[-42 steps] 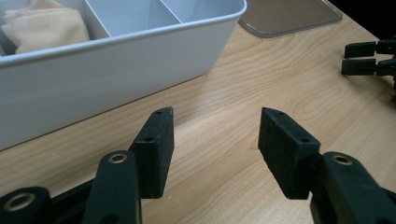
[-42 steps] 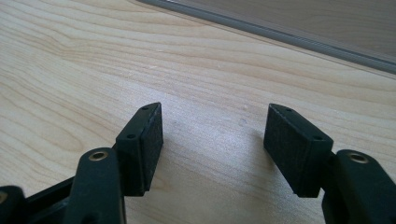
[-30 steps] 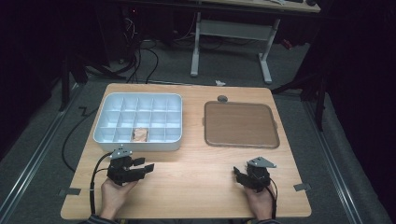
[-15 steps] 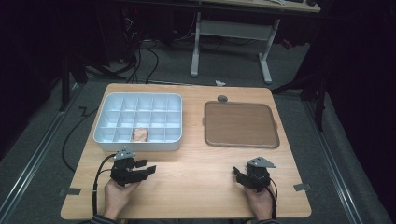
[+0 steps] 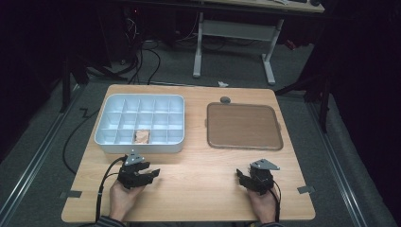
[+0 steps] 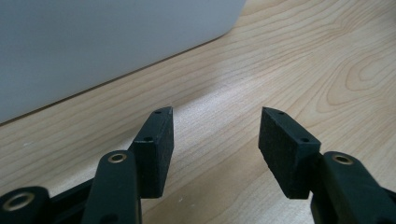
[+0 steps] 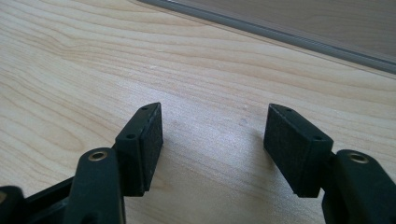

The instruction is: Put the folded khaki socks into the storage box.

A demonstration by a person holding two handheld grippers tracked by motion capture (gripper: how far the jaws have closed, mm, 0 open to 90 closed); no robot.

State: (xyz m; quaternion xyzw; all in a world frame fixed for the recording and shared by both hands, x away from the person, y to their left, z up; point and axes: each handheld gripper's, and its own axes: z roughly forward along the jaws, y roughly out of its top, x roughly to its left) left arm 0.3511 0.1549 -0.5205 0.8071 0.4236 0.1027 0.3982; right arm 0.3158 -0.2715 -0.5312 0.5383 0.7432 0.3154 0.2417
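Wooden table [image 5: 198,189] lower frame: left hand-held gripper [image 5: 152,174] points right, right hand-held gripper [image 5: 239,176] points left, both wide, empty; compartment box [image 5: 108,142] wall upper left in left gripper view

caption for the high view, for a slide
Open left gripper and right gripper rest on the wooden table before a white compartment tray and brown tray.

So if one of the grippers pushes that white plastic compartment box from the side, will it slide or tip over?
The white plastic compartment box is low and wide with a flat base, so it would probably slide, not tip. The light wooden table looks smooth, so it may skate easily. All but one of its cells look empty, with a small brownish item in a front cell, so it is likely light and could swivel if pushed off-centre.
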